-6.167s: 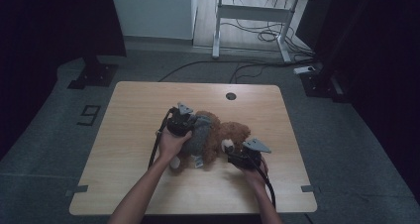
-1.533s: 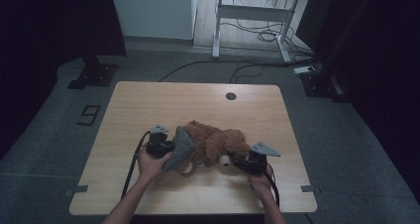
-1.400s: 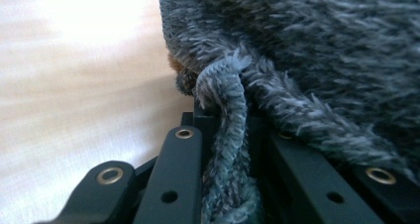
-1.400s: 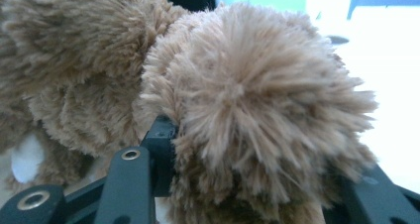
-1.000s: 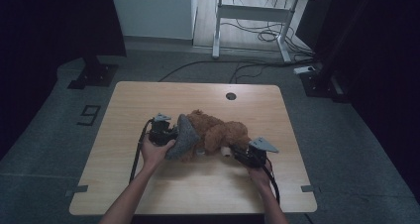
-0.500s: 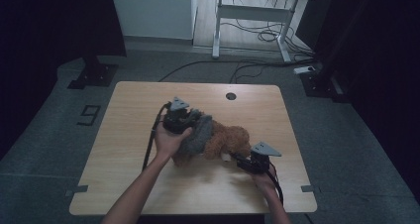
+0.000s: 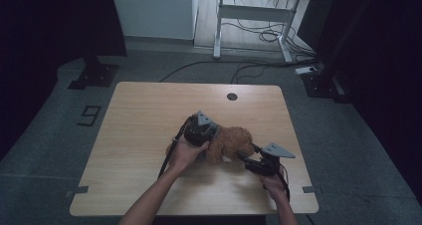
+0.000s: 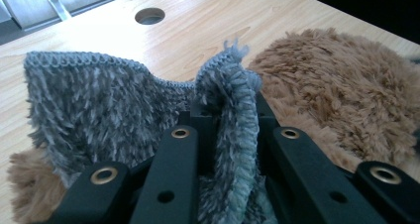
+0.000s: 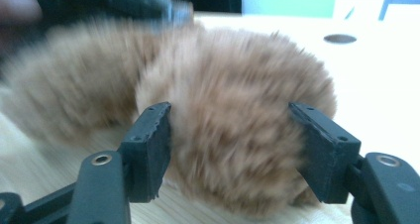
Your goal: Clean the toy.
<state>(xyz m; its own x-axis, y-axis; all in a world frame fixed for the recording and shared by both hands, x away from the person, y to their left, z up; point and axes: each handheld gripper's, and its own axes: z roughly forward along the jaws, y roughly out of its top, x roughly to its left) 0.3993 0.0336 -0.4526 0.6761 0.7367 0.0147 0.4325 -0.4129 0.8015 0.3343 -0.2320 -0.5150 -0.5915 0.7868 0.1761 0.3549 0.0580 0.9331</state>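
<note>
A brown plush toy (image 7: 234, 141) lies in the middle of the wooden table (image 7: 144, 110). A grey knitted cloth (image 8: 94, 100) lies over its left end. My left gripper (image 7: 201, 130) sits at that end, shut on a fold of the grey cloth (image 8: 229, 110), with brown fur (image 8: 341, 100) just to its right. My right gripper (image 7: 250, 161) is at the plush's right end, low over the table. In the right gripper view its jaws stand open (image 9: 230, 117), one on each side of the rounded brown plush (image 9: 228, 90), which looks blurred.
A round cable hole (image 7: 232, 96) lies in the table's far edge, behind the plush. Bare wood surrounds the toy on all sides. A white desk frame (image 7: 254, 16) and floor cables stand beyond the table. Dark stands flank both sides.
My left gripper has moved away from the front edge and to the right with the grey cloth, coming over the plush. The plush has shifted slightly right; my right gripper stays at its right end.
</note>
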